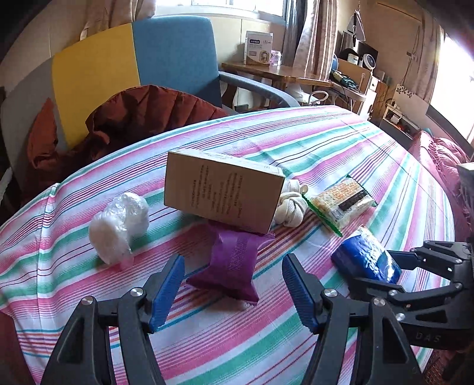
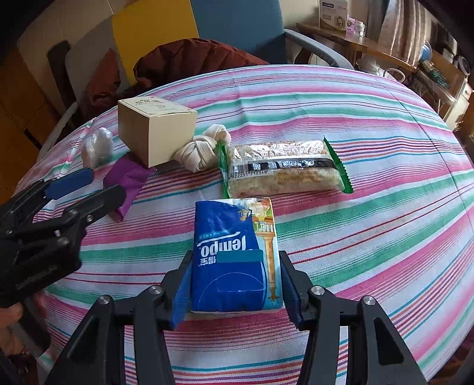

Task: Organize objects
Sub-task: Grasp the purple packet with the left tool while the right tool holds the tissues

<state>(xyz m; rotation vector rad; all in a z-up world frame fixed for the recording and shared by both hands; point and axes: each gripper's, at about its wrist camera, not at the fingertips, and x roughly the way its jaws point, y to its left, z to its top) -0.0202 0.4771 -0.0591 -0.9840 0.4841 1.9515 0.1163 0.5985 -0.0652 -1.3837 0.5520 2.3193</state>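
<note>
A striped cloth [image 1: 326, 142] in pink, green and white covers the table. Behind its far edge stands a chair [image 1: 174, 56] with a blue and yellow back and a grey armrest; a rust-red jacket [image 1: 148, 115] is heaped on its seat. Far right, a wooden desk [image 1: 278, 72] carries a white carton [image 1: 257, 47] under a bright window [image 1: 219, 6] with patterned curtains [image 1: 314, 35]. Cluttered shelves [image 1: 367, 80] line the right wall, where strong daylight glares in.
</note>
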